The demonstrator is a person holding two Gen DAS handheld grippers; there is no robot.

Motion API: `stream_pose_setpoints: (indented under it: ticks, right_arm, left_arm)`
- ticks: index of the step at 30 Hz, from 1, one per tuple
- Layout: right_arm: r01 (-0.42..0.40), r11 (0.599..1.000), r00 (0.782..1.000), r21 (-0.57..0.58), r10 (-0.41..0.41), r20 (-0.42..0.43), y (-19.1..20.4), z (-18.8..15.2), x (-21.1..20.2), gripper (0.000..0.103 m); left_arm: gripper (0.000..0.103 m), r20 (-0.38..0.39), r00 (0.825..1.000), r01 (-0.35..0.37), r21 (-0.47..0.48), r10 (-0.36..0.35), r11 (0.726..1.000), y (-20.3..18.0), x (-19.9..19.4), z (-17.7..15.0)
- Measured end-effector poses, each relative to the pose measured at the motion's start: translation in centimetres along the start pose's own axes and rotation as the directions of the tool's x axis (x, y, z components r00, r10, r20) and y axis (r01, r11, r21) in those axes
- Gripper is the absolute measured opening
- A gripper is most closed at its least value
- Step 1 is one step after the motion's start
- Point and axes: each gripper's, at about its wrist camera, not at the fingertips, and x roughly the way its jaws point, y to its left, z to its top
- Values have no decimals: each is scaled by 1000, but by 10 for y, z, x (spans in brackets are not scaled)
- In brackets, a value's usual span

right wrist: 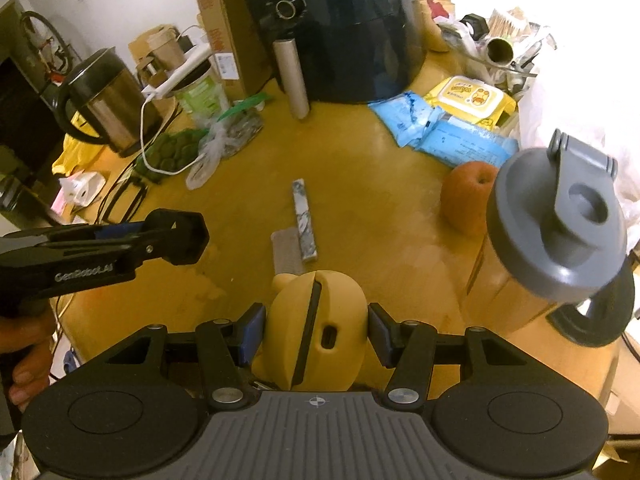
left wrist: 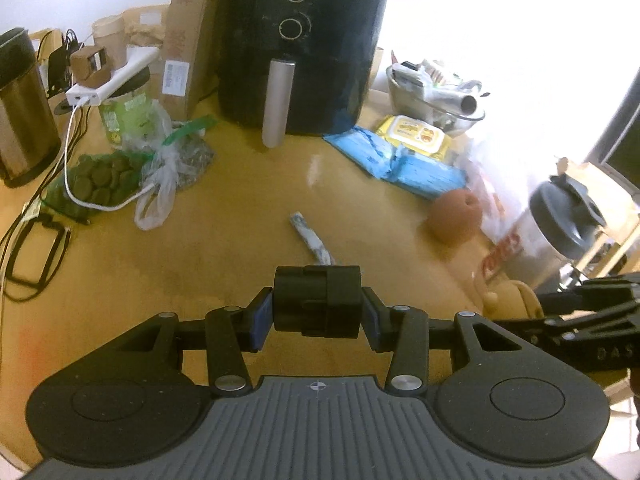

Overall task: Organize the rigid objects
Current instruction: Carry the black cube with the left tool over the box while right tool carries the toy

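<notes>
1. Both grippers are loaded and off the table, so the sorting is underway but, as far as one can judge, far from done: nothing visible reads as a finished, tidy group.
2. The left gripper is clamped on a black plastic block, blue pads pressing on both of its sides. It is chunky, matte, with stepped edges, and it hangs clear above the table's near part.
3. The right gripper is clamped on a yellow case, rounded, with a dark seam down its middle and a small slot like a charging port. It too hangs over the near edge of the table.
4. Left on the surface: a small marbled bar lies in the middle with a grey pad touching its near end.
5. An orange fruit rests toward the right edge, just beside a shaker bottle with a grey flip lid, which is close to the right camera and blurred.
6. Toward the far edge stands a black air fryer with a cardboard tube leaning at its front; blue and yellow wipe packs lie to its right.
7. The far-left corner is crowded: a steel kettle, bags of green food, cables.
8. Judgement: two pieces in hand need a destination, and the bar, pad and fruit are yet to be handled.
</notes>
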Motion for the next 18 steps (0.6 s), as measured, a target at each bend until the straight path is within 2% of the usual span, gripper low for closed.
stream_pose_setpoints:
  ticks: [8,18]
  right_arm:
    - [-8,1000,1000,7,8,-15,0,-21,-9,58]
    - [-12,1000,999,21,13,-43,3,-48,-14,58]
  left_arm:
    - [44,-43,999,17,-17,-18,1000,-9,-17,-35]
    - [45,-107,994,6,-26,-9,1000,-14,-14,-69]
